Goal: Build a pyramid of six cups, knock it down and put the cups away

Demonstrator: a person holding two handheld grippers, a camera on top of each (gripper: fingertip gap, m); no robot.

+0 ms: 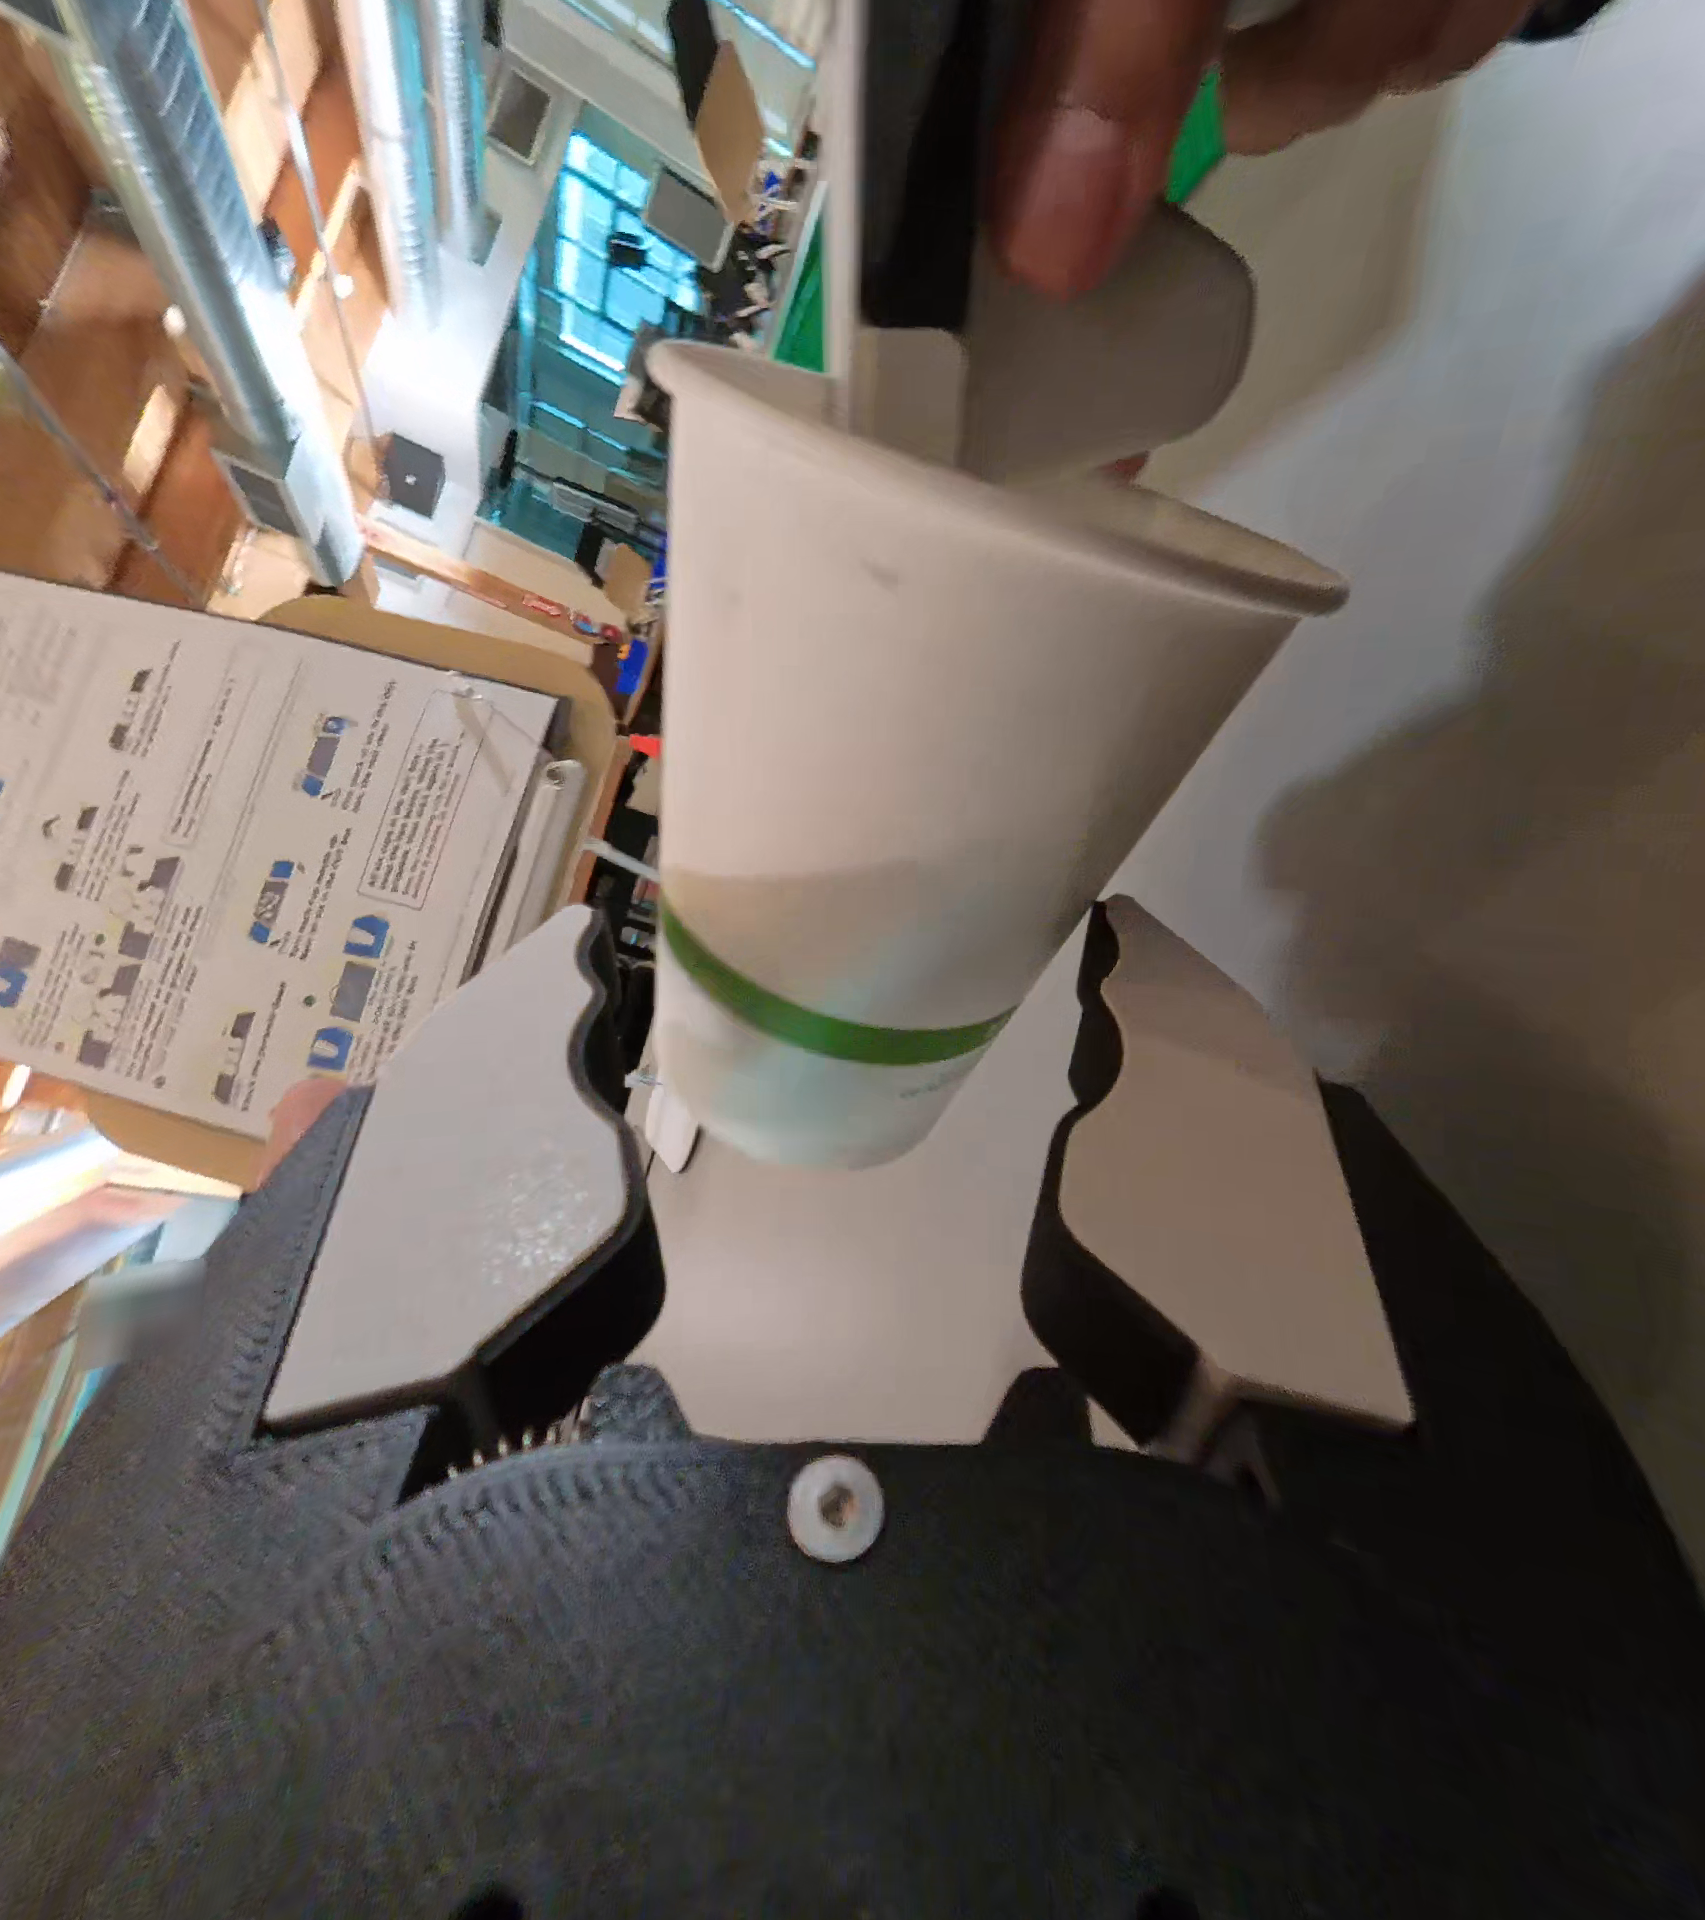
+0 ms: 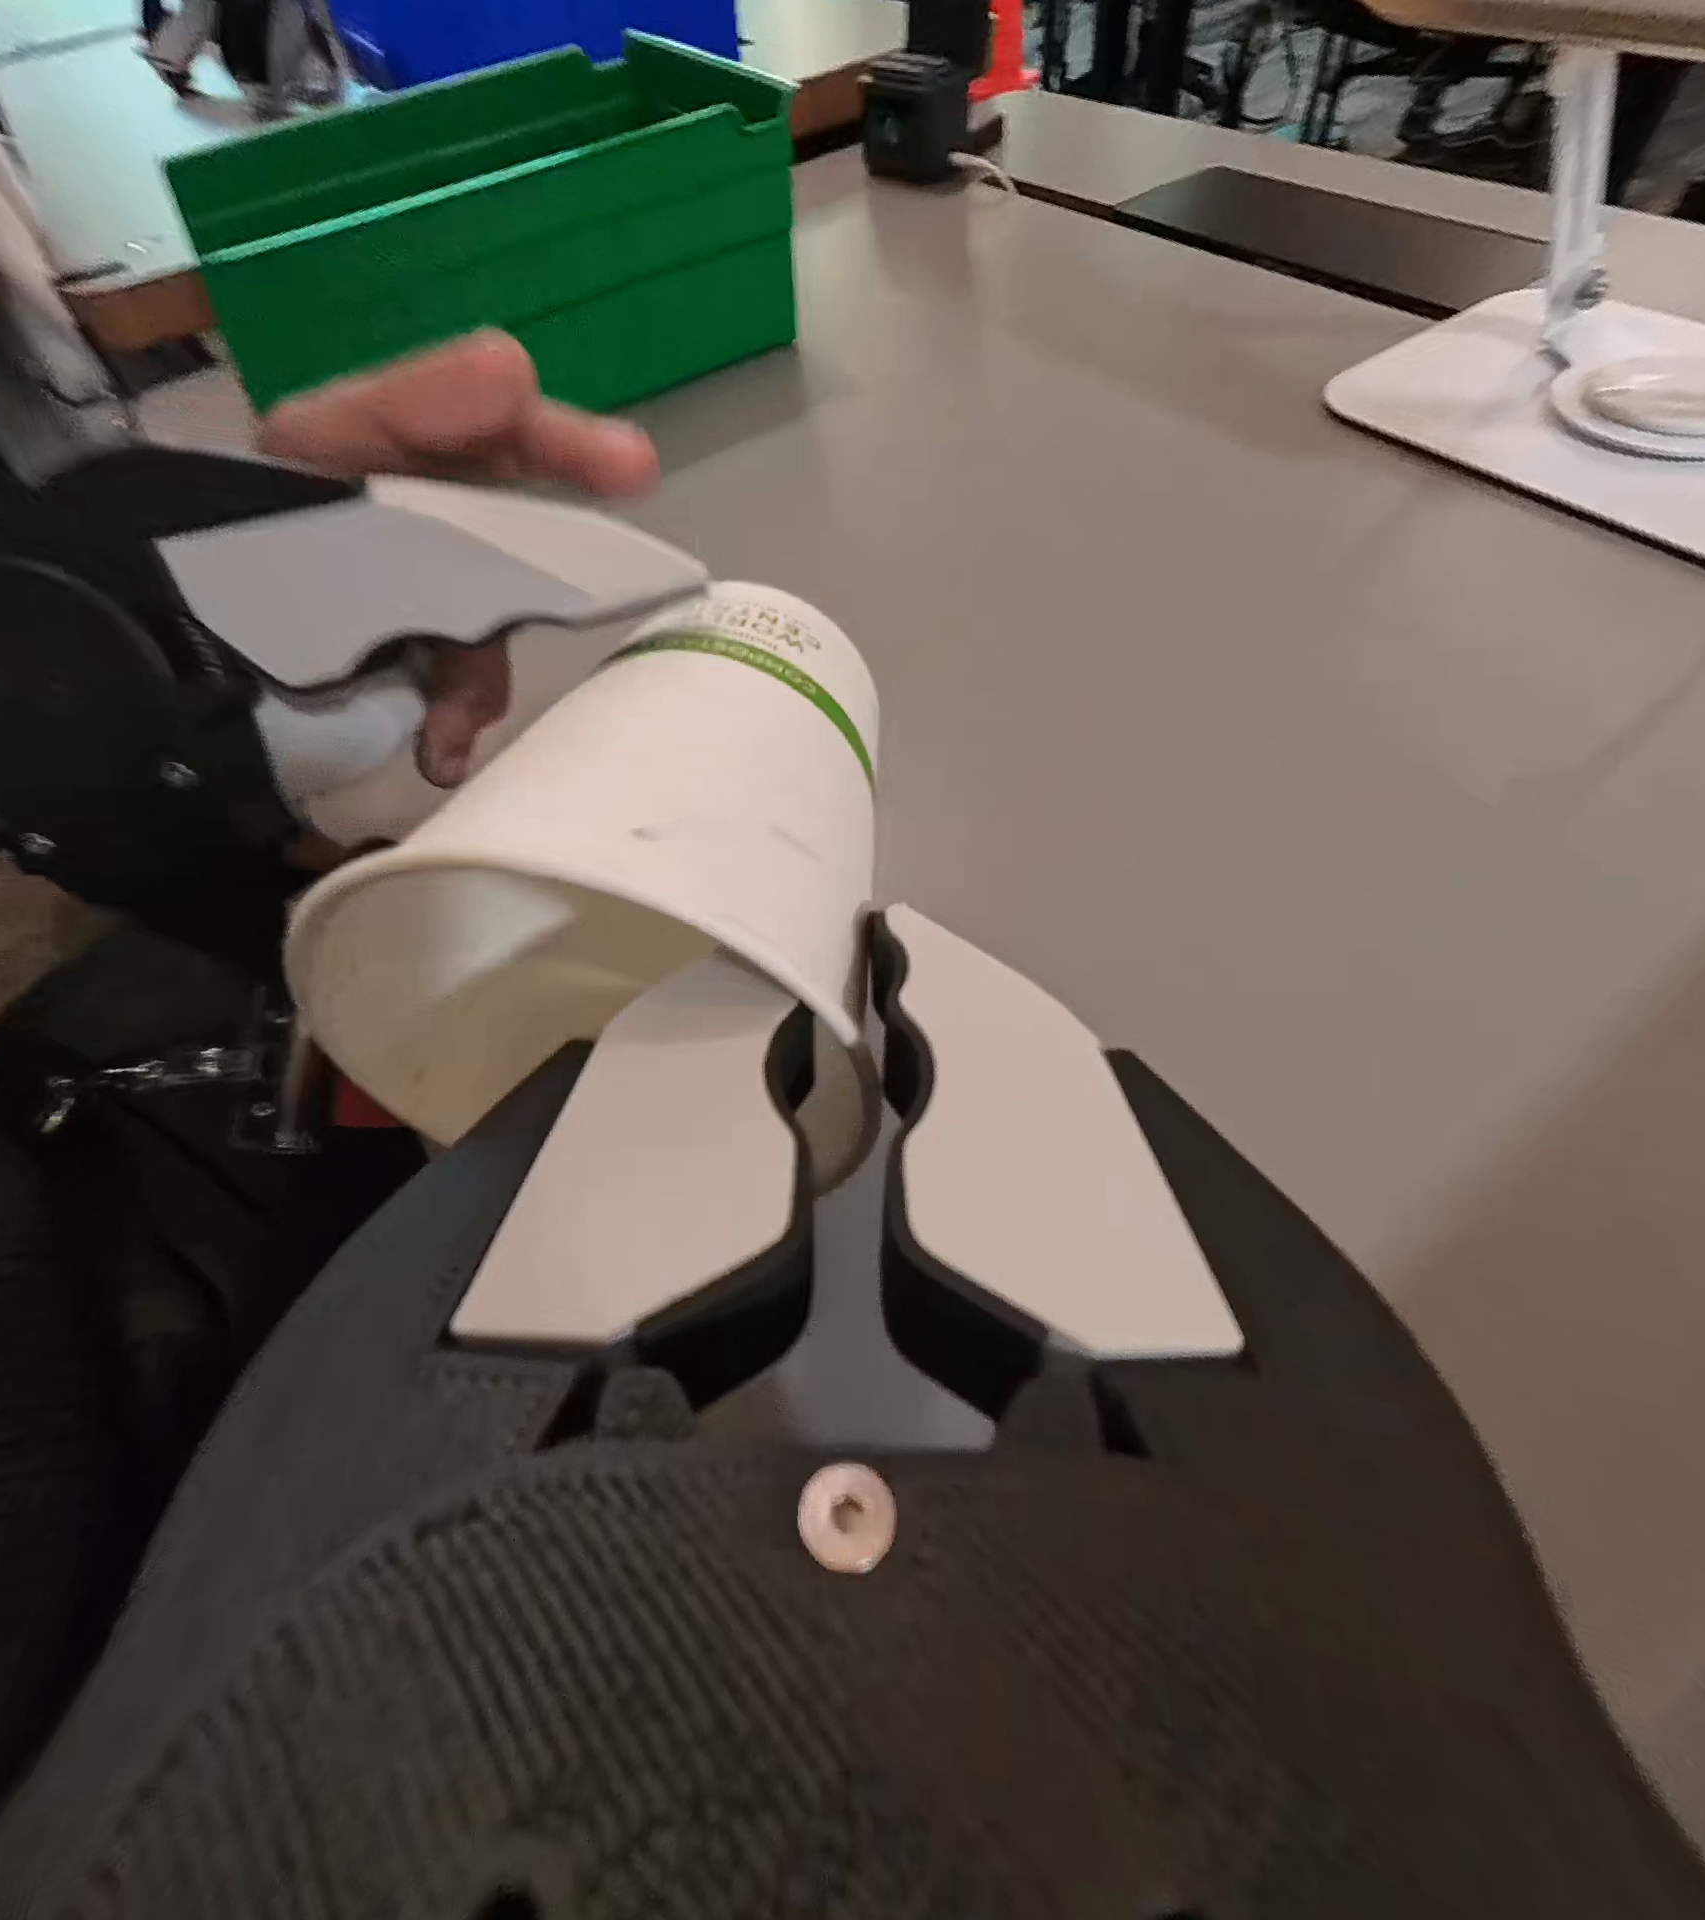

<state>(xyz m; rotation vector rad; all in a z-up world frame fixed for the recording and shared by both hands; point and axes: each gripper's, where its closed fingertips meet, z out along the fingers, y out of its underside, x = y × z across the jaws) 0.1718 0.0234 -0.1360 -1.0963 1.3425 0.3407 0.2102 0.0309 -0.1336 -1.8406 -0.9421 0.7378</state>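
Observation:
A white paper cup (image 1: 889, 748) with a green band near its base is held off the grey table (image 2: 1191, 675), tilted on its side. My right gripper (image 2: 853, 971) is shut on the cup's rim wall, one finger inside and one outside. The cup (image 2: 661, 800) points base-first toward my left gripper. My left gripper (image 1: 843, 914) is open, with the cup's base between its fingers and a gap on each side. One left finger (image 2: 432, 582) shows above the cup base in the right wrist view. A right finger (image 1: 1108, 353) and a hand show at the rim in the left wrist view.
A green plastic bin (image 2: 495, 218) stands at the far left of the table. A white stand base with a small dish (image 2: 1606, 416) is at the right, with a black mat (image 2: 1326, 229) and a black device (image 2: 921, 114) beyond. A printed sheet on a board (image 1: 183, 831) is left of my left gripper.

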